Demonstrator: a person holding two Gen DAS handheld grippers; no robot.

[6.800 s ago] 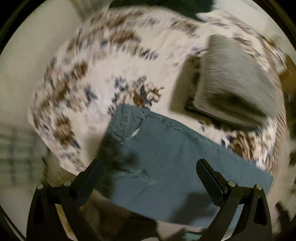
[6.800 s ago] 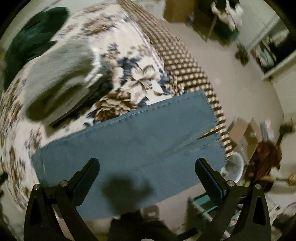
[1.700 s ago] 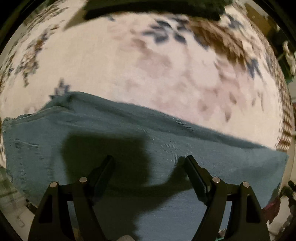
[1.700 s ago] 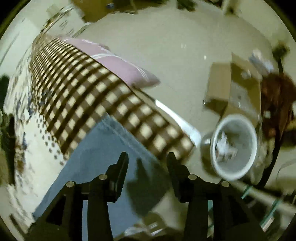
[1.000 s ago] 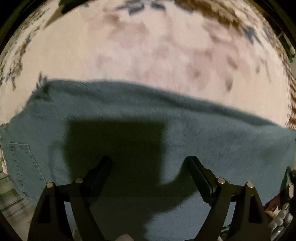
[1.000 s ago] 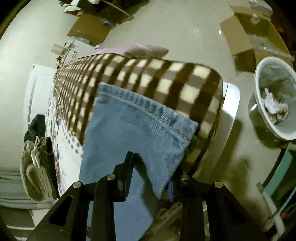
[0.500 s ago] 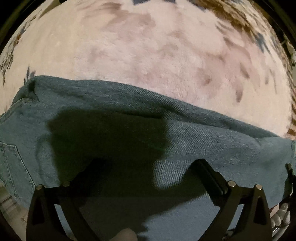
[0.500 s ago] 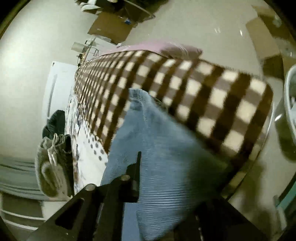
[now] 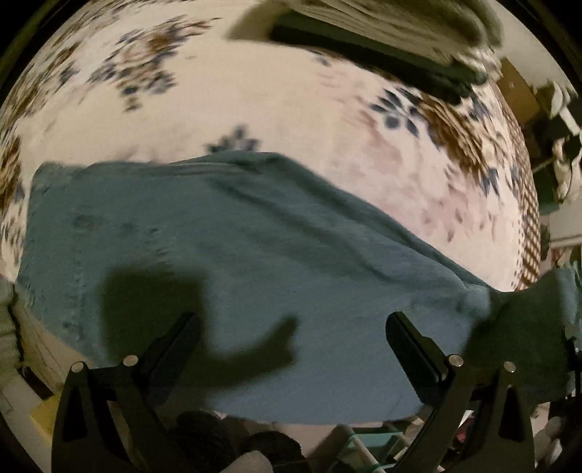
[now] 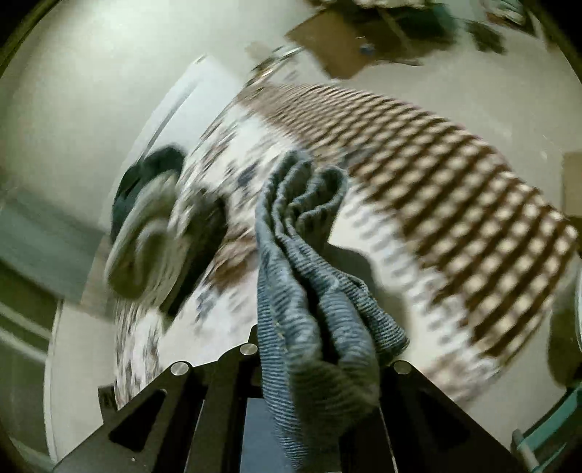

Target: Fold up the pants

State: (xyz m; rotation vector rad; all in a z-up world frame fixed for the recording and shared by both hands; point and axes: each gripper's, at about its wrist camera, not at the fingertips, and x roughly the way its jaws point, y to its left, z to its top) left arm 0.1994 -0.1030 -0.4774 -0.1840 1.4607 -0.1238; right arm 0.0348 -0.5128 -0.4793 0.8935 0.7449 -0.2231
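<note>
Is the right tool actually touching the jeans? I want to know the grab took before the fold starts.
Touching. The right wrist view shows the jeans bunched between the closed fingers of the right tool, denim emerging from the clamp.

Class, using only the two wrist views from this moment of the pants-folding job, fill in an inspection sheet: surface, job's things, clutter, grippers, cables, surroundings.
Surface: floral blanket covers the bed; a brown checked blanket lies along its edge.
Job's things: blue jeans spread flat, with one end bunched and raised.
Clutter: stack of folded clothes on the far side of the bed.
Grippers: left gripper open, above the jeans; right gripper shut on the raised end of the jeans.
Cables: nothing seen.
Surroundings: pale floor and a cardboard sheet beyond the bed; blurred.
</note>
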